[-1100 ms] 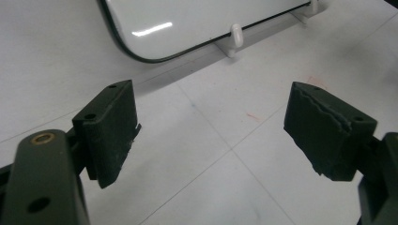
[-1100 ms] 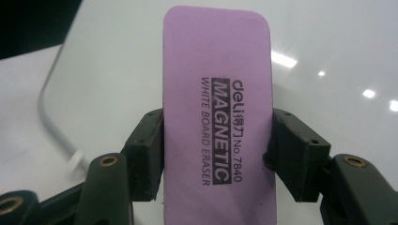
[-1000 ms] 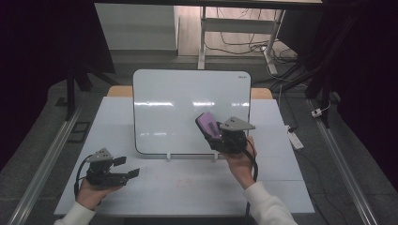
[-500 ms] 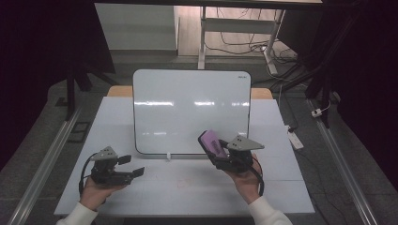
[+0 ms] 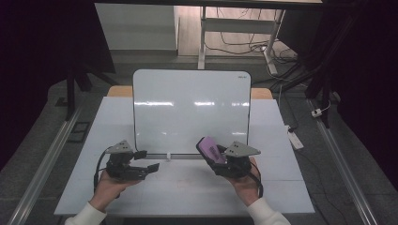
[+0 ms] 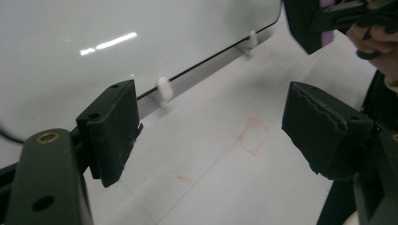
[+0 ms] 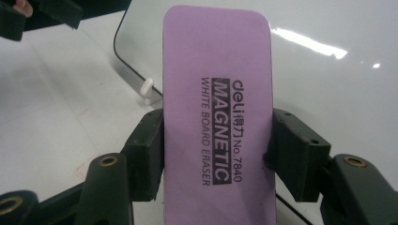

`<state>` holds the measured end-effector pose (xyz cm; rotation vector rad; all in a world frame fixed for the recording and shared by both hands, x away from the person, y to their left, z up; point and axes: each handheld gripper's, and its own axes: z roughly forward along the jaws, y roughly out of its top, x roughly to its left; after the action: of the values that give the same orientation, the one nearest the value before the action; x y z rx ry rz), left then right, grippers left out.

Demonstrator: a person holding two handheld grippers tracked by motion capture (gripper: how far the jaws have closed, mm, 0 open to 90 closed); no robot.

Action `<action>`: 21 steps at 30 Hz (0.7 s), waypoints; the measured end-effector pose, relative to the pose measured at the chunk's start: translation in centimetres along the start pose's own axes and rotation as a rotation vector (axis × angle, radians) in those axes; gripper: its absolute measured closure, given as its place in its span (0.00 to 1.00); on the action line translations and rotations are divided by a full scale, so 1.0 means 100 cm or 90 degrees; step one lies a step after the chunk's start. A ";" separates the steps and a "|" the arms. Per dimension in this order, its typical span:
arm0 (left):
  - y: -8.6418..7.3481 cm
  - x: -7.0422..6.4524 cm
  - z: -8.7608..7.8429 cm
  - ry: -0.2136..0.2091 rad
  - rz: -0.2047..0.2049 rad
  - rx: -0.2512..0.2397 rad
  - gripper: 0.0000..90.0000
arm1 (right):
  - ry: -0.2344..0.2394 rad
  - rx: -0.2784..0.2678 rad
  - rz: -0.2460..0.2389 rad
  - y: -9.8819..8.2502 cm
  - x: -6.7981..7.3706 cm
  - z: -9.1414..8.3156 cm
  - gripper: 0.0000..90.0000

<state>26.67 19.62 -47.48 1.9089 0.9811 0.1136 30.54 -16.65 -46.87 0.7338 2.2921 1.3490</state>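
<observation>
flat purple eraser (image 7: 217, 117), black print, seemingly unmarked

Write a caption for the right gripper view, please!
Right gripper clamps a purple magnetic eraser in front of the whiteboard.

One whiteboard (image 5: 190, 110) is counted, standing on one white table (image 5: 117, 117). Two small white pegs (image 6: 163, 89) are seen along the board's lower edge in the left gripper view, and one of them is also seen in the right gripper view. One purple magnetic whiteboard eraser (image 7: 217, 112) is counted. Two grippers are counted: one left gripper (image 5: 145, 168) and one right gripper (image 5: 217, 161), each with two black jaws. Two hands are counted, one left hand (image 5: 109, 190) and one right hand (image 5: 246, 185), with two white sleeves. One patch of faint red marks (image 6: 251, 138) is seen on the tabletop.
</observation>
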 end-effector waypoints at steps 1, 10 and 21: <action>0.001 -0.001 0.001 -0.004 0.000 0.000 0.23 | 0.000 0.002 -0.003 -0.001 0.001 0.001 0.44; 0.019 -0.011 0.006 -0.044 0.006 -0.003 0.26 | 0.018 0.012 -0.049 -0.002 0.009 0.004 0.44; 0.036 -0.018 0.020 -0.087 -0.005 0.010 0.29 | 0.043 0.038 -0.095 -0.006 0.015 0.011 0.44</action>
<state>28.49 16.17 -45.19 1.9009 0.8995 -0.0282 29.84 -15.24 -47.98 0.5299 2.3957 1.2609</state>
